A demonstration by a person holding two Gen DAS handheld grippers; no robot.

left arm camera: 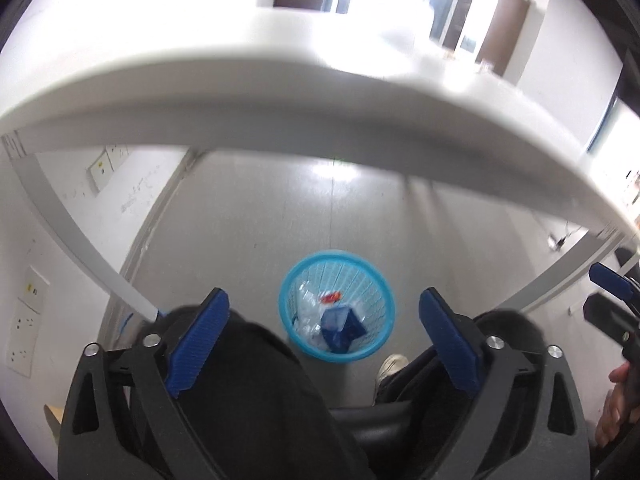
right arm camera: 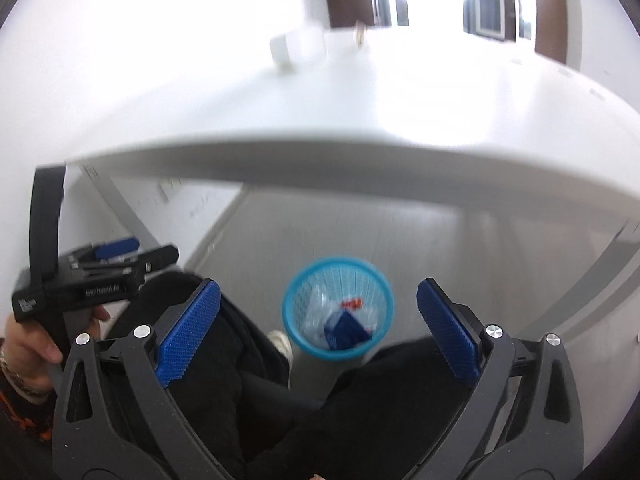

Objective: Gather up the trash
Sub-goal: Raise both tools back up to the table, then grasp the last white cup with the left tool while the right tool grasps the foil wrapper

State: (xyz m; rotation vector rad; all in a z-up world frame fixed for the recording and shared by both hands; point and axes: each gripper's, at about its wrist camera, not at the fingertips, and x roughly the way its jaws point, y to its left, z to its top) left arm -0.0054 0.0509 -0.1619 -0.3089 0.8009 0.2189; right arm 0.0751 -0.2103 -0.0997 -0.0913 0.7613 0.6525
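Note:
A light blue mesh waste basket (left arm camera: 292, 280) stands on the grey floor under the white table; it also shows in the right wrist view (right arm camera: 294, 280). Inside lie a dark blue carton (left arm camera: 340, 326), clear plastic wrap (left arm camera: 306, 304) and a red scrap (left arm camera: 330, 297). My left gripper (left arm camera: 326, 342) is open and empty, held above the basket over the person's lap. My right gripper (right arm camera: 318, 326) is open and empty, also above the basket. The left gripper shows at the left of the right wrist view (right arm camera: 116, 258).
The white table edge (left arm camera: 320, 120) arches over the basket. A pale box-like object (right arm camera: 294, 50), blurred, sits on the tabletop far back. The person's black trouser legs (right arm camera: 224, 360) and a white shoe (left arm camera: 390, 366) flank the basket. A wall with sockets (left arm camera: 28, 320) is on the left.

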